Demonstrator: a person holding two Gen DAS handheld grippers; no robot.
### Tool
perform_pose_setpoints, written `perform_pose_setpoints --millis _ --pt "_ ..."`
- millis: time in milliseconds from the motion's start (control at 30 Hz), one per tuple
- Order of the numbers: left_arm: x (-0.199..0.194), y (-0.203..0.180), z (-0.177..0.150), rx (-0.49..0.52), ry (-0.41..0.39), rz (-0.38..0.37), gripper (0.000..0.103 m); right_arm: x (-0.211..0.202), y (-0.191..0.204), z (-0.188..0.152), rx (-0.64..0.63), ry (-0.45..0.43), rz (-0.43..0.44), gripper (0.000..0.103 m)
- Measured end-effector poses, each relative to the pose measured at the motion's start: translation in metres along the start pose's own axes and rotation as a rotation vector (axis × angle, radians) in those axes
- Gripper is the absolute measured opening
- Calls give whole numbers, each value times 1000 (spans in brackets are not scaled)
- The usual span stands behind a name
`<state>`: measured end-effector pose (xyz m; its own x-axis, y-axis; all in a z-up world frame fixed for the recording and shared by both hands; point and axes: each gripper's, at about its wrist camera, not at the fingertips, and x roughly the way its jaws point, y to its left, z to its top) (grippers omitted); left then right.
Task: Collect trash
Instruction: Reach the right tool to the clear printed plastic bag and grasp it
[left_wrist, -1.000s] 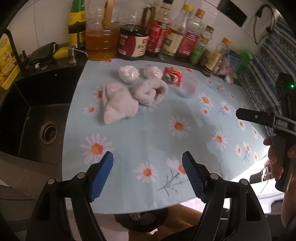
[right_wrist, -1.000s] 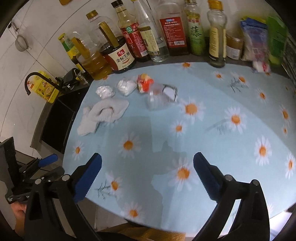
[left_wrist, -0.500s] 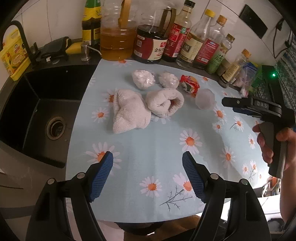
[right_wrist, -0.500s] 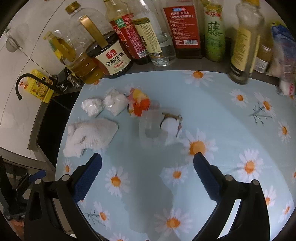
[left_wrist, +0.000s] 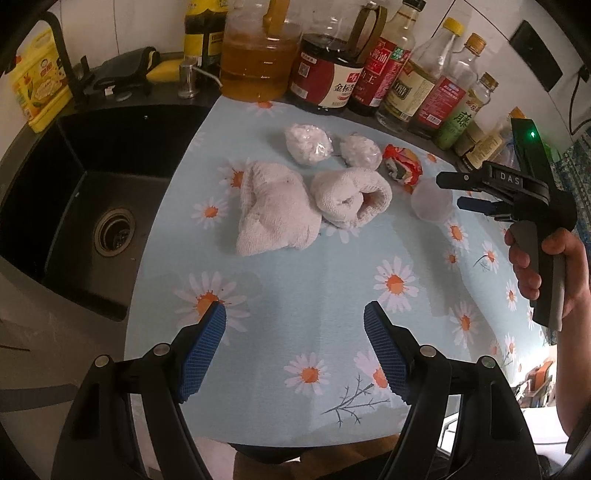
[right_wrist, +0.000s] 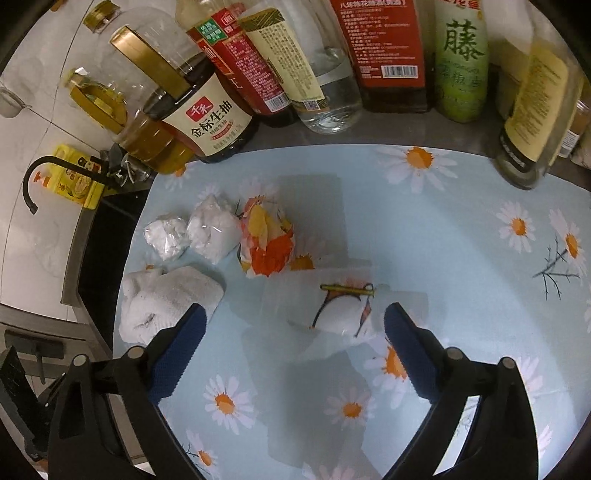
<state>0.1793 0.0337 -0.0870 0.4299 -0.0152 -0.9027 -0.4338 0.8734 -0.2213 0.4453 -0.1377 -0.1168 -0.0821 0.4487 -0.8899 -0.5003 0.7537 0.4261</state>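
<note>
Right wrist view is showing the right gripper (right_wrist: 295, 328) released, jaws spread wide, empty, hovering just short of a clear plastic cup (right_wrist: 328, 314) lying on its side on the daisy tablecloth (right_wrist: 461, 229). Cup is sitting between the two pads, not touching either as far as I can tell. Something white with a small gold clip is showing through or behind the plastic; can't tell which.

Rest of the trash is sitting just beyond: orange-and-yellow crumpled wrapper (right_wrist: 267, 242), two white wadded bags (right_wrist: 192, 232), with a rolled towel (right_wrist: 162, 302) to the left. Condiment bottles (right_wrist: 332, 62) are lining the back edge.

Left gripper (left_wrist: 295, 354) is also released and empty, hanging over bare cloth near the front edge, well apart from the pile. Sink (left_wrist: 74, 192) is to its left.

Step in hand, my read: approach on the first pickup, cup as target. Nothing is collected yet.

Next move is calling for advancing a bit further so the pads straddle the cup wall, then closing gently: thin plastic, likely to crush or squirt out. No bin is visible from either camera.
</note>
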Motion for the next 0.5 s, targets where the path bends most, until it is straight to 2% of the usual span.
perform_pose_setpoints --millis 200,400,500 --pt "5 2 1 -15 7 -5 75 9 2 4 -17 32 -6 84" --pt "7 5 4 -25 12 -8 75 15 2 4 -27 50 -22 84" --pt "9 5 5 -26 15 -10 75 18 3 4 -34 58 -26 78"
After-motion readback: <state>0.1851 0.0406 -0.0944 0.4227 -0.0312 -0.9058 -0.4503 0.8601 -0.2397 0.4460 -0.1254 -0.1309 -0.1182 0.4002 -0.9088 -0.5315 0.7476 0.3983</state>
